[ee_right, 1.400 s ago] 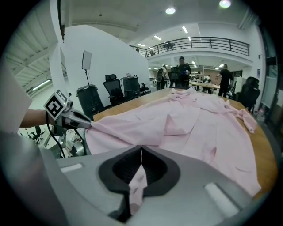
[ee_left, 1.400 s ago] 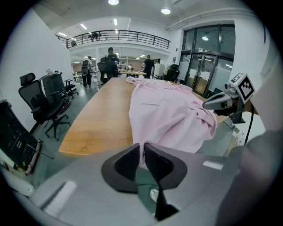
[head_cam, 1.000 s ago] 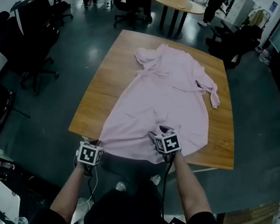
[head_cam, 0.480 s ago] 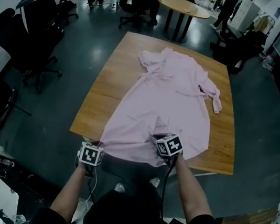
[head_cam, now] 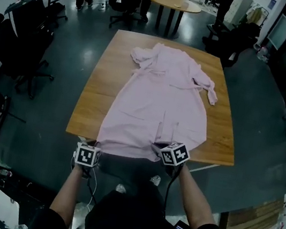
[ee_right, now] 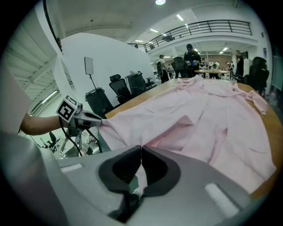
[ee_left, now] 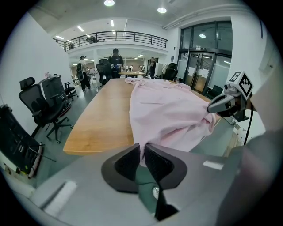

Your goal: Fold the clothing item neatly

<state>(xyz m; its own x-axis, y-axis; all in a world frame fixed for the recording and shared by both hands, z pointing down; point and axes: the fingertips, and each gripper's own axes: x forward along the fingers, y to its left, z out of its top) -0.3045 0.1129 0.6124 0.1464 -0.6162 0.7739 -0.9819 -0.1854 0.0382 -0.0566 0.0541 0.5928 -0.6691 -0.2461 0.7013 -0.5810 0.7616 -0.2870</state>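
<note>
Two grey handheld grippers and a dark top are all I can see of my rig.

My left gripper (ee_left: 142, 152) and right gripper (ee_right: 141, 152) share a smooth grey housing with black, ribbed pads (ee_left: 158, 164). Each carries a white cube printed with black square markers, the left cube (head_cam: 87, 157) and the right cube (head_cam: 174, 154). A black cable (ee_left: 248, 128) drops from the right gripper. The person carrying them for me wears a black short-sleeved top (head_cam: 125, 220).

Pink garment (head_cam: 158, 105), seemingly plain, on tan table (head_cam: 92, 100).
</note>
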